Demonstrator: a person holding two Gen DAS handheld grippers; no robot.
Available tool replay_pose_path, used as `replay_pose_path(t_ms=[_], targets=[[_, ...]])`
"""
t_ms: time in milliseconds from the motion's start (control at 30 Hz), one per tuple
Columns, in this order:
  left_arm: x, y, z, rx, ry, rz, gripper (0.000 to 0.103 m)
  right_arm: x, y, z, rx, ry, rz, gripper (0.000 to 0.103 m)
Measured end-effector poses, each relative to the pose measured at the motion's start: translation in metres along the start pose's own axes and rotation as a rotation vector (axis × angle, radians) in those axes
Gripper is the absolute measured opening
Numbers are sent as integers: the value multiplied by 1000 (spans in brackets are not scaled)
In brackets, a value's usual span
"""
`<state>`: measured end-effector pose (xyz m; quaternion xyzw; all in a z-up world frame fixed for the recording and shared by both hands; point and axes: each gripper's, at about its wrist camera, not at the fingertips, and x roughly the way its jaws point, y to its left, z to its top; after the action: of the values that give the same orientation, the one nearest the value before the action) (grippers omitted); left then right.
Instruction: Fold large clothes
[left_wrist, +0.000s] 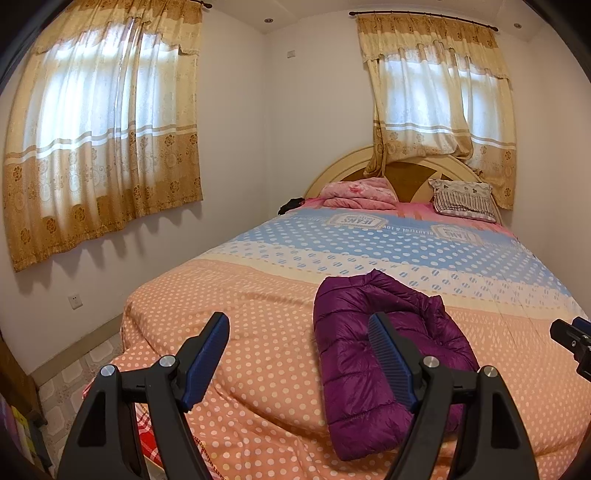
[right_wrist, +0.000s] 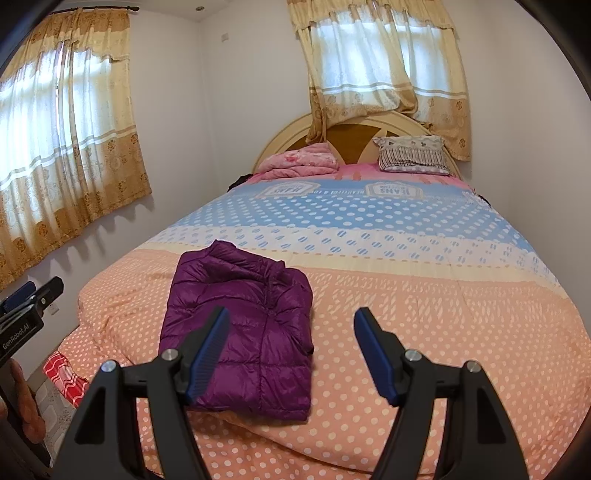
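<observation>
Purple puffer jacket looks folded, both grippers clear of it

Left gripper (left_wrist: 299, 354) is spread wide and empty, right gripper (right_wrist: 290, 350) likewise; the quilted, shiny jacket (right_wrist: 243, 332) sits as a plump rectangle near the foot edge of the polka-dot bed (right_wrist: 424, 332). Next I'd guess just tidying or a fresh garment.

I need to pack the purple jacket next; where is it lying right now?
The purple jacket lies folded on the orange dotted end of the bed cover, near the foot of the bed, left of centre in the right wrist view.
</observation>
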<state>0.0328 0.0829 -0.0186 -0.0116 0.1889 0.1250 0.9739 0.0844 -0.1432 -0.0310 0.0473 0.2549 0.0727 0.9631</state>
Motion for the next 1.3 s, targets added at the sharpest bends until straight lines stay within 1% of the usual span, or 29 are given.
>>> replay_pose_path(t_ms=[300,1300], targets=[[3,-1,1,20,22,-13,78,0,1,0,0,1,0,75],[3,-2,-2,23,31,-13,78,1,4,-5,3,11,9,75]])
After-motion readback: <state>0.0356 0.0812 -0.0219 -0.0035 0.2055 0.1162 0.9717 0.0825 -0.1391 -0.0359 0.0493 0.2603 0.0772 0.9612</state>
